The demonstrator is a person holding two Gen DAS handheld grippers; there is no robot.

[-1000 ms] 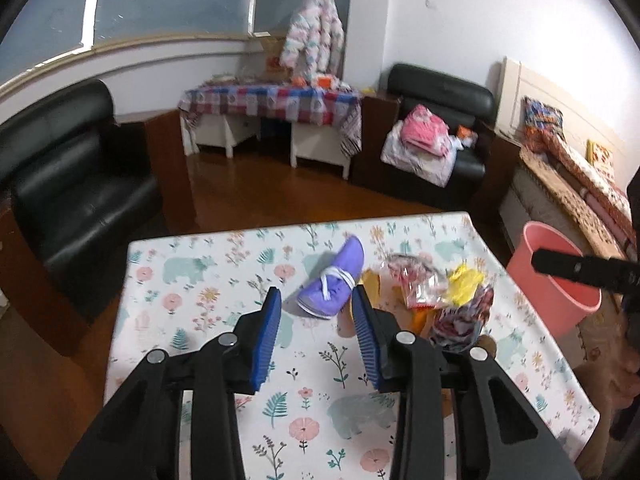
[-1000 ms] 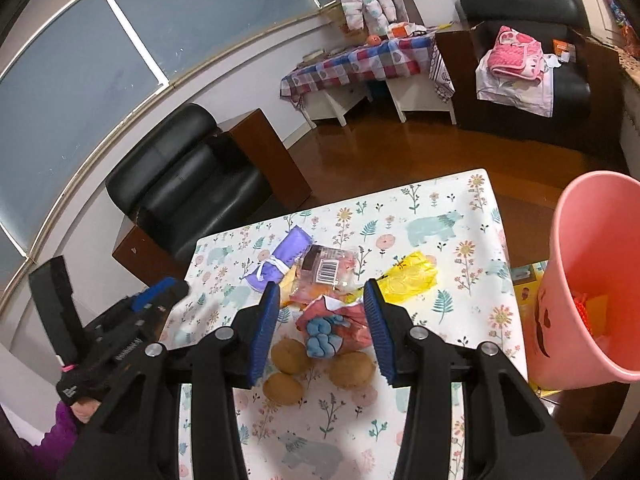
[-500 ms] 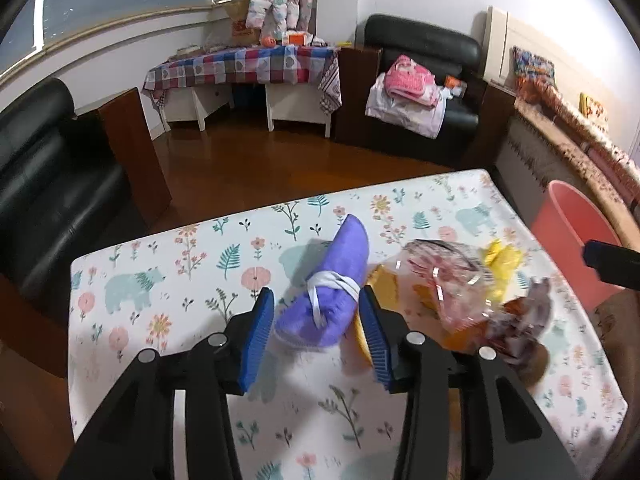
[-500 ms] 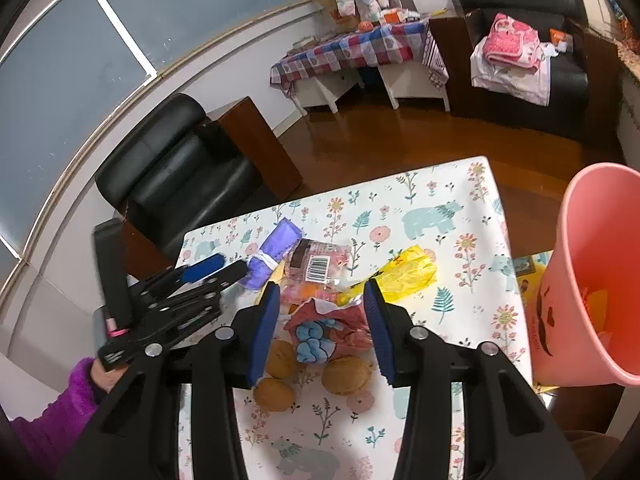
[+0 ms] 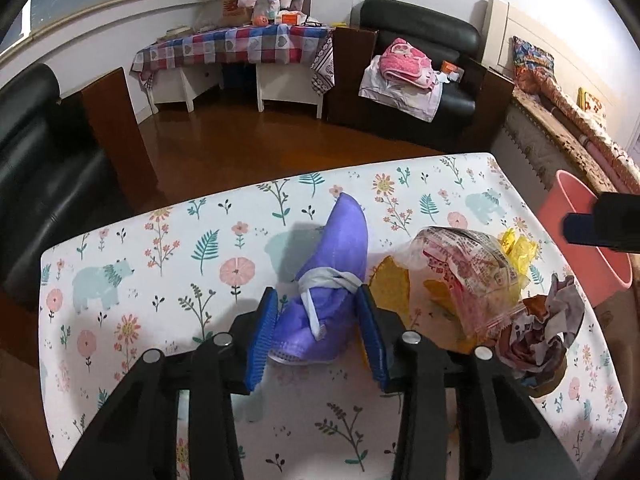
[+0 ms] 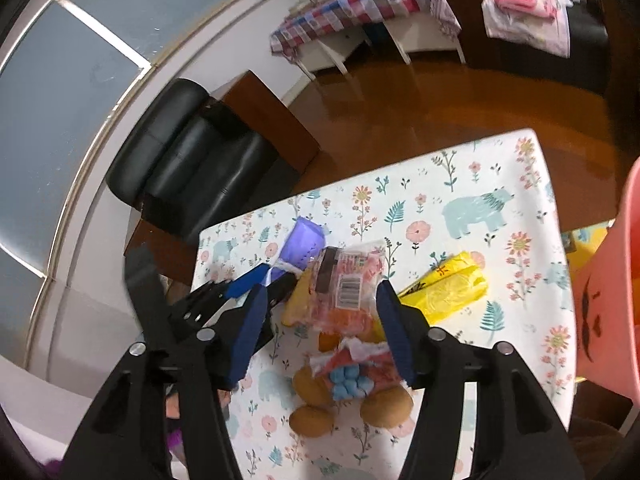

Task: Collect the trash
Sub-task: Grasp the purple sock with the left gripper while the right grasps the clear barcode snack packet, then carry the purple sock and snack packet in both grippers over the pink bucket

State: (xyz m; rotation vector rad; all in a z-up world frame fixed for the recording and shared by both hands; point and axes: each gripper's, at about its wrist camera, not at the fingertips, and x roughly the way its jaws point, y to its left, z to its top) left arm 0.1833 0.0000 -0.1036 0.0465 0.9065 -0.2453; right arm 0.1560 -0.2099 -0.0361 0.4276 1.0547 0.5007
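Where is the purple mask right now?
In the left wrist view the purple mask lies on the flowery table, between the open fingers of the left gripper, just left of the clear snack bag.

Trash-strewn floral table (image 5: 168,248)
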